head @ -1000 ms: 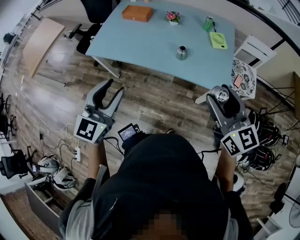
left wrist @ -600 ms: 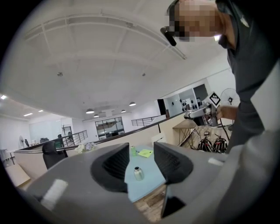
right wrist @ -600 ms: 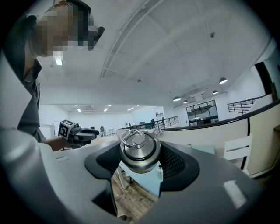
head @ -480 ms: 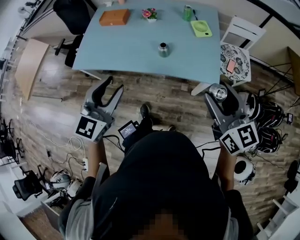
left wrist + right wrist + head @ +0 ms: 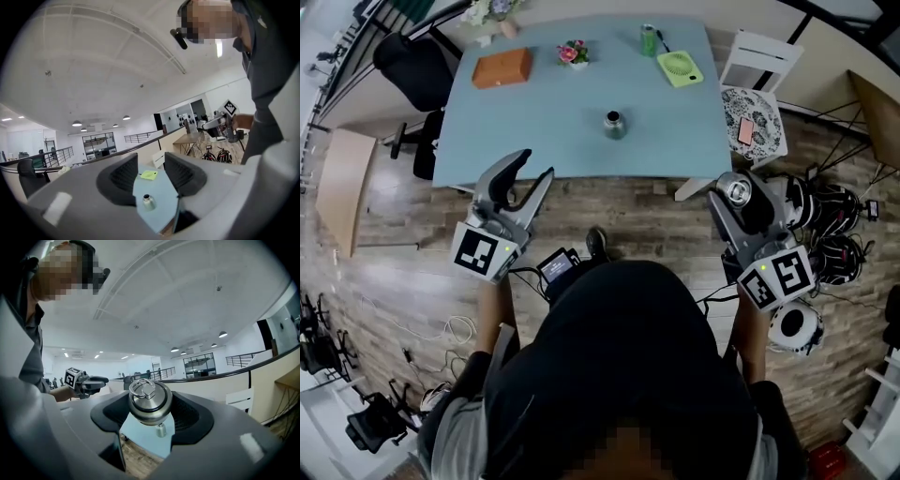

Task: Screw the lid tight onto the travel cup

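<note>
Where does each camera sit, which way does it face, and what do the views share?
Head view: on the person's head, facing steeply down at the table and cup; shows the torso, left gripper and right gripper.
Left gripper view: on the left gripper, looking between its parted jaws at table and cup; torso at right.
Right gripper view: on the right gripper, looking along jaws clamping the lid; torso at left.
Shared: all three show table and cup.

- Open-plan office or lab space, large, with a high white ceiling
- Pale blue table [image 5: 544,122], black office chair [image 5: 412,70] at its end
- Wood-plank floor [image 5: 394,272] with loose cables [image 5: 441,330] and helmets [image 5: 797,328] lying on it
- Upper gallery with railing [image 5: 234,361], glass-fronted room [image 5: 98,143], round ceiling lamps [image 5: 77,123]
</note>
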{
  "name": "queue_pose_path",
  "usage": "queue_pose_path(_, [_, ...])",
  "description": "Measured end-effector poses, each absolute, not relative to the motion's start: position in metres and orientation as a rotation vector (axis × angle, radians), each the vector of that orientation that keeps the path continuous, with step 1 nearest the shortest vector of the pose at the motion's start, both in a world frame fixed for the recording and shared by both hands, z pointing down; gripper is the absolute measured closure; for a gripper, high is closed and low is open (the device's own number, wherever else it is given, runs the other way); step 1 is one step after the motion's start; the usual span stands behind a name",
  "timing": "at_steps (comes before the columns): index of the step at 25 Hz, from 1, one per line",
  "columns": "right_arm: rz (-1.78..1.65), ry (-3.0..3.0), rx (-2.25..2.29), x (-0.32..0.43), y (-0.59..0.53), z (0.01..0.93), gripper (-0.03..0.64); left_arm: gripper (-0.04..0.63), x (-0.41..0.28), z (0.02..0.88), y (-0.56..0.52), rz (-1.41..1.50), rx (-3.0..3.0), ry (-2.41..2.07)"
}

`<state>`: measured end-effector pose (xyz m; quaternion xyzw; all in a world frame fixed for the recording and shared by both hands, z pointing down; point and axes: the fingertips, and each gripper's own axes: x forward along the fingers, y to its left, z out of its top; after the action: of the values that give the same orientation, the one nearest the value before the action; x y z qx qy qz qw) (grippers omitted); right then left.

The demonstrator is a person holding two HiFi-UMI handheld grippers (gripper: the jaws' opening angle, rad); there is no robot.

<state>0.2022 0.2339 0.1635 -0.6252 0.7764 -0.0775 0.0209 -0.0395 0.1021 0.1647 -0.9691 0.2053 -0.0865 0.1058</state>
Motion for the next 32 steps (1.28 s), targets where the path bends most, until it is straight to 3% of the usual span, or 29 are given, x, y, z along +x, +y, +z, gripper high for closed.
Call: queue_pose_path(32, [-0.211, 2.282, -2.27, 0.103, 0.108, 0.135, 0.368, 0.391, -0.091, 0.188, -0.077, -0.054, -2.979, 0.262])
